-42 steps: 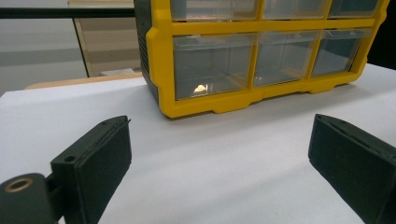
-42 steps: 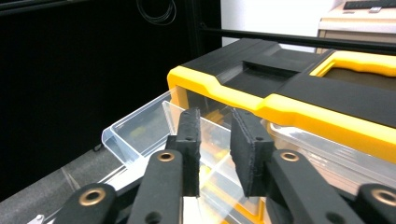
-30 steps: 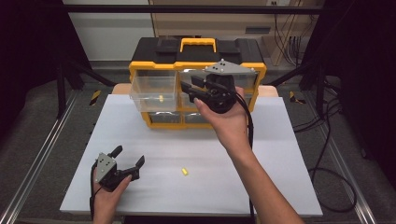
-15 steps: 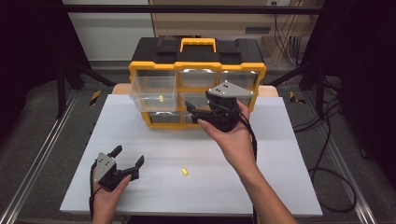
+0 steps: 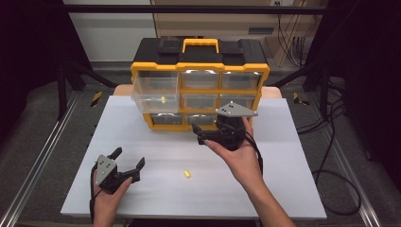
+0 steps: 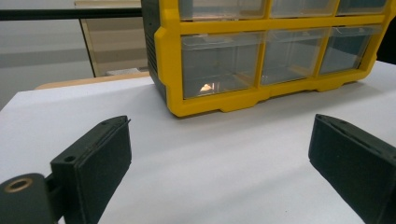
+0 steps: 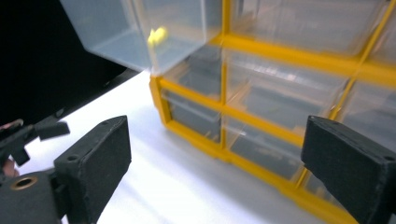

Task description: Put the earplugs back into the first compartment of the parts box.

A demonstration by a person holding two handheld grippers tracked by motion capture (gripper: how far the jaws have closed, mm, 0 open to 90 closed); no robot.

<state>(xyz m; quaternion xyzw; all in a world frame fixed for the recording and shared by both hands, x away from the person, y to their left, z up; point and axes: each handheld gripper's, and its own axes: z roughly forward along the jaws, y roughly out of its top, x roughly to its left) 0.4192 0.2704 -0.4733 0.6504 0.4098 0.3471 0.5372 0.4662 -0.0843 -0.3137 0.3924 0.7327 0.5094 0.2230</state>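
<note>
Yellow-and-black drawer cabinet (image 5: 200, 85) at far centre of white table (image 5: 293, 189). Top-left clear drawer (image 5: 156, 94) pulled out toward near side, one small yellow piece (image 5: 162, 99) lying inside it; same piece seen through drawer wall in right gripper view (image 7: 158, 35). Other drawers pushed in; contents too faint to tell, apart from a pale glint in lower left drawer (image 6: 219, 63) in left gripper view.

Changed since a second ago: right gripper (image 5: 201, 135) come down from in front of upper drawers to just above table, near cabinet's lower row. Jaws just been opening, now spread wide with nothing between them. Reads as a piece dropped into open drawer and hand now freed for next one.

Second yellow piece (image 5: 187, 174) loose on table, near centre, between both hands, well apart from cabinet. Likely next target: short reach toward near side and left for right gripper.

Left gripper (image 5: 126, 163) at near left, low over table, unmoved over that second; jaws wide apart, empty, pointed toward cabinet front.

Drawer not yet shut; sorting judged partway done, one piece in, one out.
</note>
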